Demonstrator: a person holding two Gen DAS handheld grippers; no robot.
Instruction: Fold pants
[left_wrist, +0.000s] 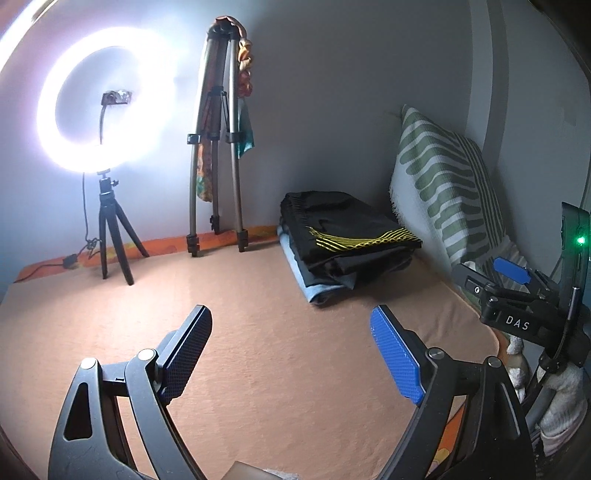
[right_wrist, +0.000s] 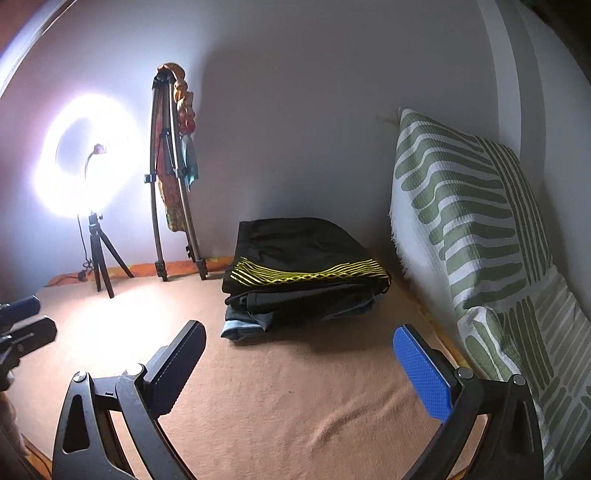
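Observation:
A stack of folded clothes lies at the back of the bed, near the wall. On top are black pants with yellow stripes (left_wrist: 343, 229) (right_wrist: 303, 254), over dark and light-blue folded garments (right_wrist: 243, 326). My left gripper (left_wrist: 291, 325) is open and empty, above the peach blanket (left_wrist: 258, 369), short of the stack. My right gripper (right_wrist: 299, 343) is open and empty, just in front of the stack. The right gripper's body shows at the right edge of the left wrist view (left_wrist: 517, 295). The left gripper's tip shows at the left edge of the right wrist view (right_wrist: 22, 321).
A lit ring light on a small tripod (left_wrist: 107, 221) (right_wrist: 96, 251) stands at the back left. A tall tripod draped with cloth (left_wrist: 218, 147) (right_wrist: 173, 177) leans on the wall. A green-striped pillow (left_wrist: 447, 192) (right_wrist: 480, 229) stands at the right.

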